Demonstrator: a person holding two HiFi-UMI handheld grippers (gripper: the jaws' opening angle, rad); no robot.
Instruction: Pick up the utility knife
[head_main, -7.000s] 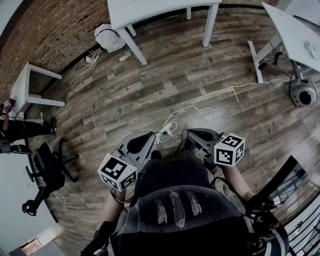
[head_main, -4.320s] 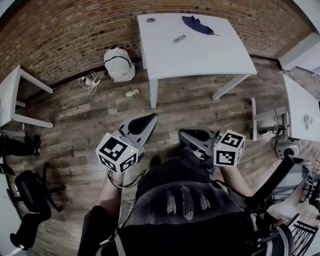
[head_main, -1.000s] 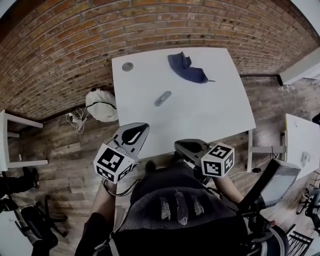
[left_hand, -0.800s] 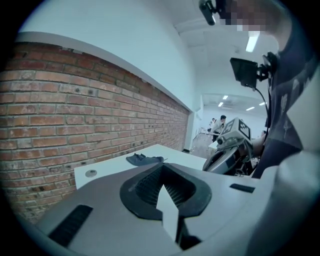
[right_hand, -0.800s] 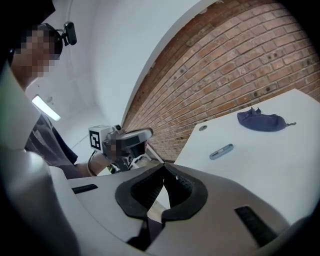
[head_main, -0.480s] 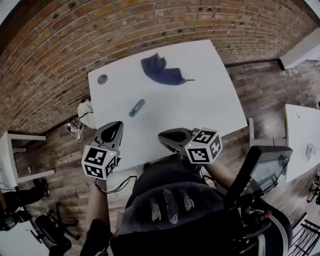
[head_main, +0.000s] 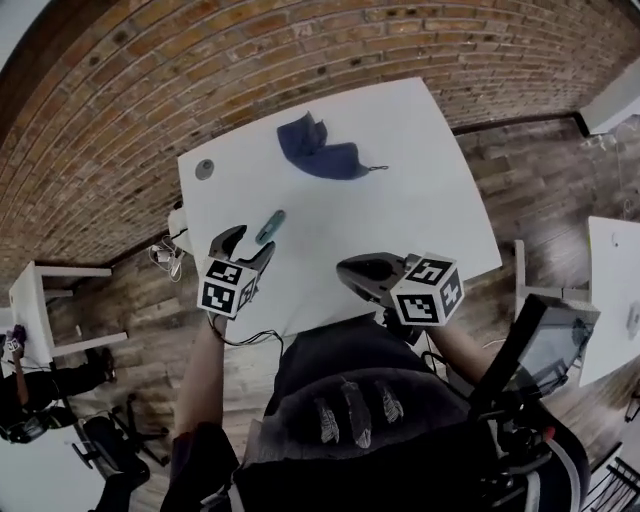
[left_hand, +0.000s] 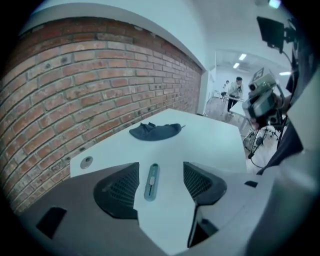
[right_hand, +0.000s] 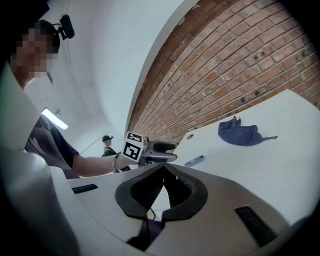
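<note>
Brick wall (head_main: 200, 60), white table (head_main: 400, 200), utility knife (head_main: 270, 226)

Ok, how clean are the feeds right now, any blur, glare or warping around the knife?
Head view: sharp, evenly lit, but the fisheye bows the brick wall and table edges. Left gripper view: knife crisp, corners darkened, no glare on it. Right gripper view: knife small, a mosaic patch top left.

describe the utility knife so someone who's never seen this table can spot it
Start at the white table by the brick wall. On its left half, nearer than the crumpled dark blue cloth, lies the utility knife. It is the only slim, straight grey-teal bar; the cloth is soft, the small corner disc round.
</note>
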